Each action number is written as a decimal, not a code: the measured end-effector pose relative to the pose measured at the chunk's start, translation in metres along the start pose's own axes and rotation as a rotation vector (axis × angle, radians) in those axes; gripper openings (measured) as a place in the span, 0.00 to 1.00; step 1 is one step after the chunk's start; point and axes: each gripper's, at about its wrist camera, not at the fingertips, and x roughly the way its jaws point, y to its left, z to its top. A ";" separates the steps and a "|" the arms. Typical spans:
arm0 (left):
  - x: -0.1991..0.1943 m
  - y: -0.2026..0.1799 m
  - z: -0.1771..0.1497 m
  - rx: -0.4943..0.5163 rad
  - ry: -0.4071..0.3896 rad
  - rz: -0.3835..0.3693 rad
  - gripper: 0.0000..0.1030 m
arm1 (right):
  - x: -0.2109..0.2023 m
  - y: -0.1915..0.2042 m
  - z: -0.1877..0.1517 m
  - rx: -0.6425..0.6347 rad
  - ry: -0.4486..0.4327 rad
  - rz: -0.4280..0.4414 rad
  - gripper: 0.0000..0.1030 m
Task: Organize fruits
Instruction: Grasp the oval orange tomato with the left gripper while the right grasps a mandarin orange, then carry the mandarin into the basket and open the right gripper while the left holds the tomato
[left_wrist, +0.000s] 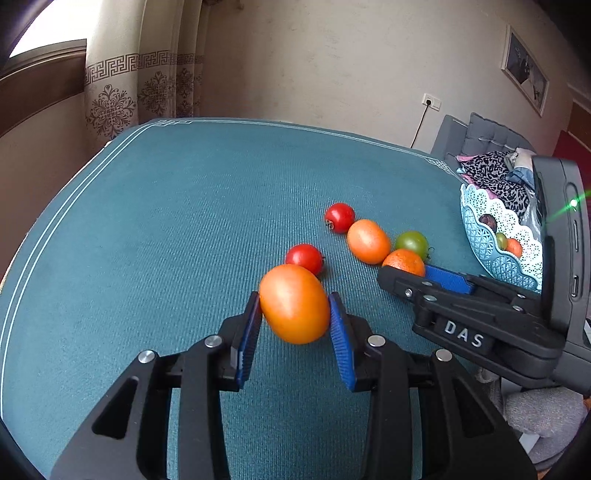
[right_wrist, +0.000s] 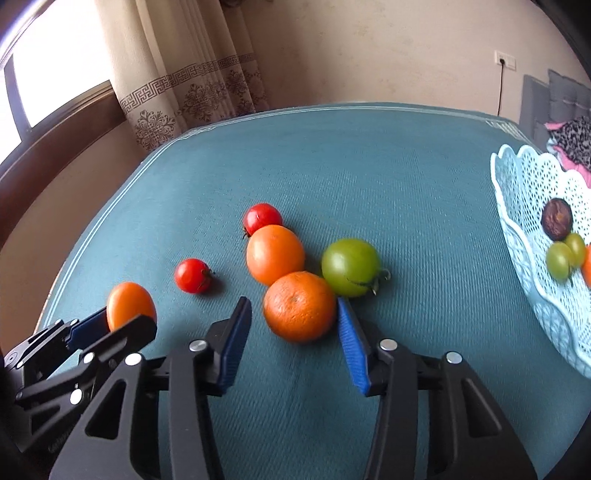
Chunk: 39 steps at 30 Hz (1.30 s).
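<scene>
Blue-padded left gripper (left_wrist: 295, 314) is clamping a smooth orange tomato (left_wrist: 294, 303) near the teal tabletop's (left_wrist: 184, 206) middle, while the right gripper (right_wrist: 291, 314), part-open, is straddling a dimpled orange (right_wrist: 300, 305) that risks rolling away.

Your left tongs (left_wrist: 295, 314) clamp a smooth orange tomato (left_wrist: 294, 303), lifted just clear of the teal desk (left_wrist: 184, 221). A small red tomato (left_wrist: 305, 258) lies just beyond it. Farther right, a second red tomato (right_wrist: 262, 218) touches an orange tomato (right_wrist: 275, 254), which touches a dimpled mandarin (right_wrist: 300, 306) between your right tongs (right_wrist: 293, 317); only the right pad meets it. A green tomato (right_wrist: 350, 266) sits beside them, stem forward. The pale blue basket (right_wrist: 524, 206) holds grapes (right_wrist: 565, 255) and a dark wrinkled fruit (right_wrist: 557, 218).
</scene>
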 end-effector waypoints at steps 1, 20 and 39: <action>0.001 0.000 -0.001 0.002 0.003 0.001 0.36 | 0.002 0.000 0.001 0.003 -0.001 -0.006 0.41; 0.006 -0.001 -0.003 0.005 0.008 0.024 0.36 | -0.044 -0.012 -0.015 0.053 -0.080 -0.014 0.39; 0.000 -0.014 0.001 0.045 -0.002 0.069 0.36 | -0.125 -0.083 -0.013 0.185 -0.270 -0.178 0.39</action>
